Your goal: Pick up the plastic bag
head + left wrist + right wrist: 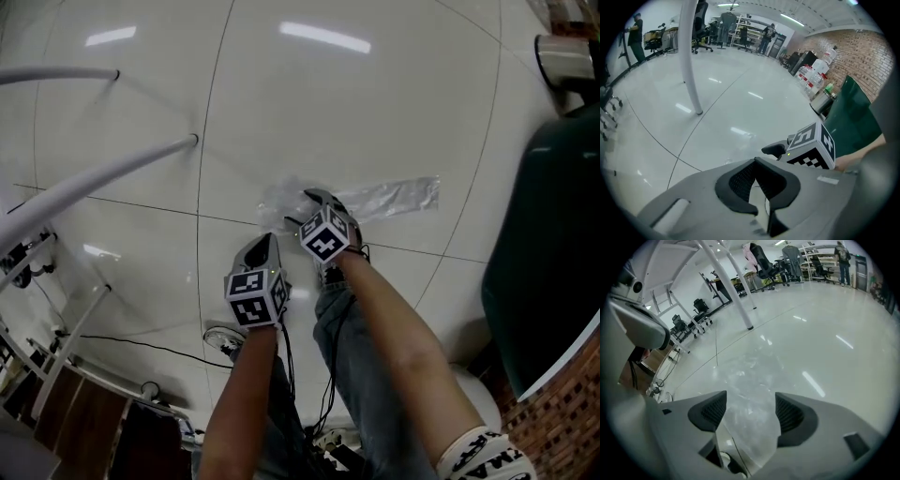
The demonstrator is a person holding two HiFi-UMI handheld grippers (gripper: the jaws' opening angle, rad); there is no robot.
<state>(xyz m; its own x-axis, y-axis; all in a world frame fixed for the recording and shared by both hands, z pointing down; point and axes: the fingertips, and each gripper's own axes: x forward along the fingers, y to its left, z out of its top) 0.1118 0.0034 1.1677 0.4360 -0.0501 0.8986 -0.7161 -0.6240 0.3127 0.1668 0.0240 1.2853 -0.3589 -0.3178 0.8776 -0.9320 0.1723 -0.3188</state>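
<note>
The left tool [264,246] hangs nearest, its jaws closed on nothing. Just beyond it, the right tool [319,199] gapes wide over the crumpled end of the clear plastic bag [398,197], which lies on the white tiled floor [375,84].

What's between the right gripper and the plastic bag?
Nothing. In the right gripper view, the open right gripper hangs straight over the plastic bag, with no other object between them.
</note>
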